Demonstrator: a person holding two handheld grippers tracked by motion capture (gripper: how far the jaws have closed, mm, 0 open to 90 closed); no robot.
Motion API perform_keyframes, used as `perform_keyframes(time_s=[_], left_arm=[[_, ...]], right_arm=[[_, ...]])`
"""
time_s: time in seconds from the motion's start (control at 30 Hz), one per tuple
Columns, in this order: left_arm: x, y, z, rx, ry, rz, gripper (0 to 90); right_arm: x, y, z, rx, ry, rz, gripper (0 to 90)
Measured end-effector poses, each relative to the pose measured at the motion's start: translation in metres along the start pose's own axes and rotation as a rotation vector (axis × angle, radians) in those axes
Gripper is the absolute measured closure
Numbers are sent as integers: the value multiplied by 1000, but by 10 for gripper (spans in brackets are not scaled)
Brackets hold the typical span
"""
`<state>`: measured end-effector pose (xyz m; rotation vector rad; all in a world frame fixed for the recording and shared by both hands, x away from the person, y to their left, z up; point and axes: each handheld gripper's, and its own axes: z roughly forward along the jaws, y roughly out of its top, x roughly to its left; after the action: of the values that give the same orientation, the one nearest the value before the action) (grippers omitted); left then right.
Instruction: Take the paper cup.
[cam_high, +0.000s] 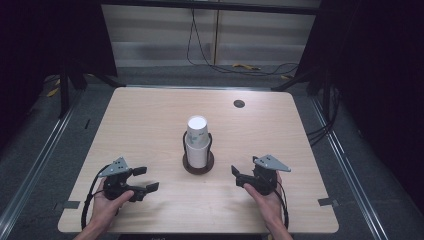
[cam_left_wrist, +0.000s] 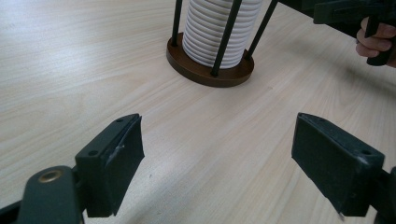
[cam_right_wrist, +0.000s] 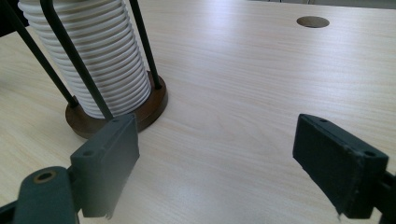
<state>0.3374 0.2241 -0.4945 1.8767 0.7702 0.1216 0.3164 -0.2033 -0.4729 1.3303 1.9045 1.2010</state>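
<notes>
A stack of white paper cups (cam_high: 197, 140) stands upside down in a holder with a round brown base (cam_high: 198, 165) and thin black rods, at the middle of the wooden table (cam_high: 150, 125). My left gripper (cam_high: 146, 179) rests low at the front left, open and empty. My right gripper (cam_high: 237, 176) sits at the front right, also open with nothing between its pads. In the left gripper view the cup stack (cam_left_wrist: 219, 28) rises ahead, with the other hand (cam_left_wrist: 376, 42) at the upper right. From the right gripper the ribbed cups (cam_right_wrist: 93, 56) stand close at the left.
A round cable hole (cam_high: 239, 103) lies in the table's far right part. Cables run across the floor behind the table. Dark stands and rails flank both sides. Bare wood surrounds the holder on all sides.
</notes>
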Motion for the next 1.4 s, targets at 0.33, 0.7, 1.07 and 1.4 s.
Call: perform_keyframes(time_s=[0.33, 0.7, 1.07, 1.4], left_arm=[[2, 1, 0, -2, 9, -8, 164], [-1, 2, 6, 6, -12, -10, 158], [-7, 1, 3, 18, 7, 34, 161], [-7, 0, 4, 23, -1, 38, 165]], right_arm=[[2, 1, -3, -18, 37, 17, 163], [3, 5, -7, -3, 130, 36, 177], [12, 15, -7, 15, 193, -7, 218], [18, 28, -7, 52, 234, -35, 242]])
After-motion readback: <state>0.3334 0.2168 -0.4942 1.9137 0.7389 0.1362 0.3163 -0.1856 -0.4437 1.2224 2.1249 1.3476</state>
